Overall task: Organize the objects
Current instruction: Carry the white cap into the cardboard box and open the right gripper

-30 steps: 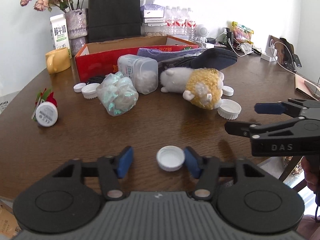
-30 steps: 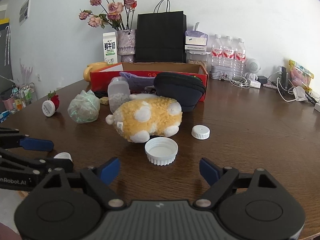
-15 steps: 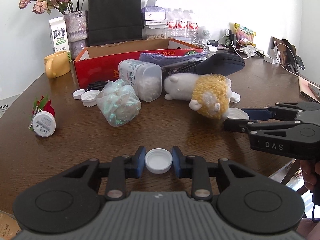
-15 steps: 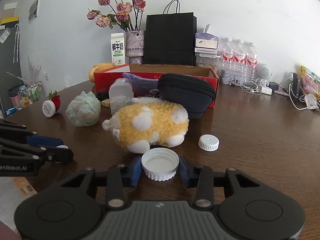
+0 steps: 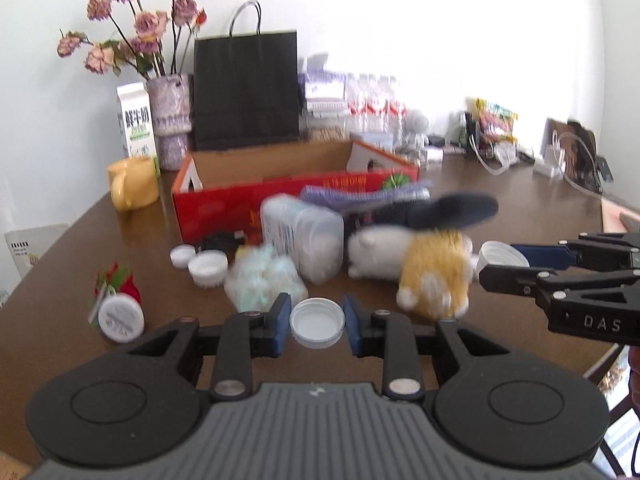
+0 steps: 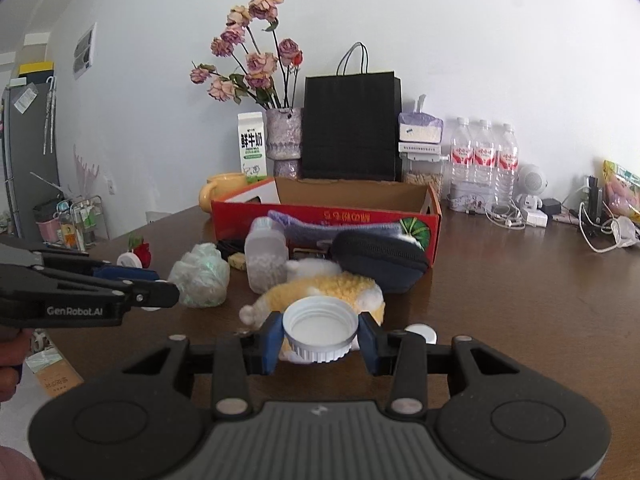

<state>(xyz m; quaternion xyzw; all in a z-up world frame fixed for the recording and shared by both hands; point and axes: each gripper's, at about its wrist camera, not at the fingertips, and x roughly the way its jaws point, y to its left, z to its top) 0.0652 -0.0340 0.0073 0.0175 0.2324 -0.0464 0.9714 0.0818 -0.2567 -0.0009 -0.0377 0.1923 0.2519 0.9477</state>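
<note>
Left tool (image 5: 317, 322) pinches a small white cap (image 5: 317, 323), right tool (image 6: 320, 335) a larger ribbed cap (image 6: 320, 329), both clear of the desk (image 6: 520, 280), prob. bound for the red box (image 6: 326, 216).

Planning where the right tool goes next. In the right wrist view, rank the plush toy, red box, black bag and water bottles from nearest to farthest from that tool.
1. Plush toy: just past the right tool, centre.
2. Red box: mid-table, behind the toy.
3. Black bag: upright behind the box, by the wall.
The water bottles, back right, look about as far as the bag; too close to call.
</note>
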